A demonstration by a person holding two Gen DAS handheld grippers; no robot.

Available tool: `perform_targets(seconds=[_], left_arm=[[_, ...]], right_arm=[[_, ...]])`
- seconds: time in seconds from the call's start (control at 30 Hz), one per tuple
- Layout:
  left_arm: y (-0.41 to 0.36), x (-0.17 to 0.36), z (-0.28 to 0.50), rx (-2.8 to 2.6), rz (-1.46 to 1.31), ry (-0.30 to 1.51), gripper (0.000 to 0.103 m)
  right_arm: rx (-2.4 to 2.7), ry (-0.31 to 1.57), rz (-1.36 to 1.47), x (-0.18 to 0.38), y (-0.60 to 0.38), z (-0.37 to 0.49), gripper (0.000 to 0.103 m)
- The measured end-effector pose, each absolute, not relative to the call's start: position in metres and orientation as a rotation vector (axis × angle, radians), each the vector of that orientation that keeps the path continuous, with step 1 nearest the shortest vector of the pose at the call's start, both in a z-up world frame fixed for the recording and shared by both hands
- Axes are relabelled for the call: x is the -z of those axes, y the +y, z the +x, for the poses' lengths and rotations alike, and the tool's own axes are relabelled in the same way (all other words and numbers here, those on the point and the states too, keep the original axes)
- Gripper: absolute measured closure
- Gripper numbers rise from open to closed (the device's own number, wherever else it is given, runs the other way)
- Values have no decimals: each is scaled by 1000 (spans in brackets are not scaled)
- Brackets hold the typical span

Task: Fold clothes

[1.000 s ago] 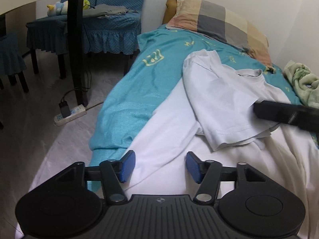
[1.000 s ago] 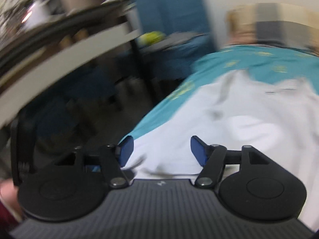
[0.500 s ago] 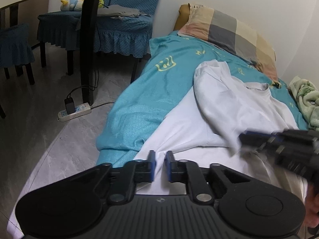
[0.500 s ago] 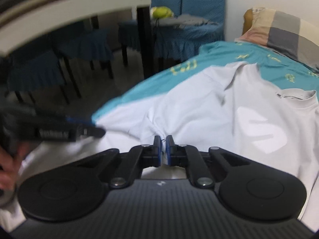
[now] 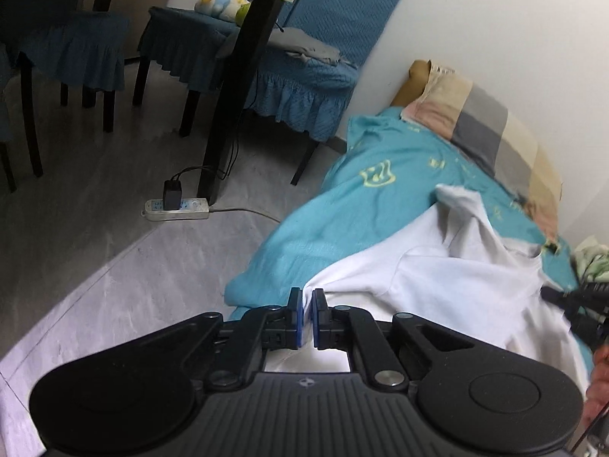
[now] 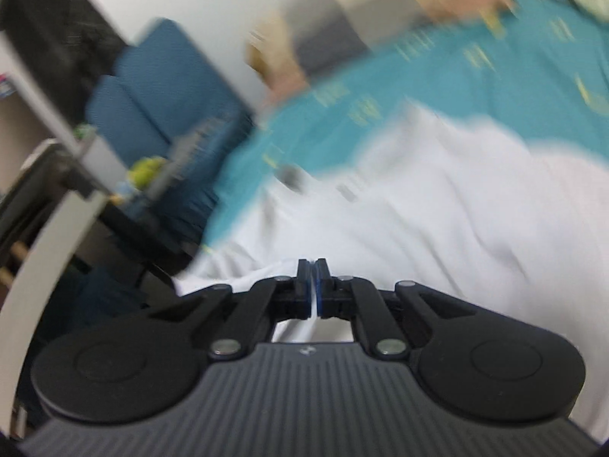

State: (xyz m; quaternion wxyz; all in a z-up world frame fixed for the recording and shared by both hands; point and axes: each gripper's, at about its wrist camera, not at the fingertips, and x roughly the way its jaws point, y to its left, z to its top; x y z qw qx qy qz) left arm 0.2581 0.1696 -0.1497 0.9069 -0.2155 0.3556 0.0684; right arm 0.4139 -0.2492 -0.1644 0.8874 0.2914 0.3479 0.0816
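Grey floor (image 5: 114, 266), blue-covered chairs (image 5: 304, 76)

White T-shirt (image 5: 449, 278) rumpled, spread on teal bedsheet (image 5: 342, 221); one sleeve folded across body; near hem pinched, slightly raised.

The shirt (image 5: 449, 278) lies on the bed (image 5: 323, 228), with the pillow (image 5: 483, 122) behind it against the wall. Left of the bed, a power strip (image 5: 177, 209) sits on the floor (image 5: 95, 236) beside a table leg (image 5: 236, 91), with chairs (image 5: 304, 57) behind.
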Motion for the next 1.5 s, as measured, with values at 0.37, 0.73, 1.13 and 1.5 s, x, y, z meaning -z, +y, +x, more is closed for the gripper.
perform_targets(seconds=[0.37, 0.73, 1.13, 1.5], left_arm=[[158, 136, 256, -84, -378, 709, 65], [123, 89, 290, 175, -391, 620, 56], [53, 138, 468, 259, -389, 724, 62], [-43, 151, 510, 450, 92, 786, 50]], right_arm=[[-223, 814, 533, 150, -262, 361, 97], [-219, 765, 632, 87, -244, 228, 96], [-199, 789, 628, 124, -267, 257, 96], [-208, 832, 720, 149, -282, 267, 96]])
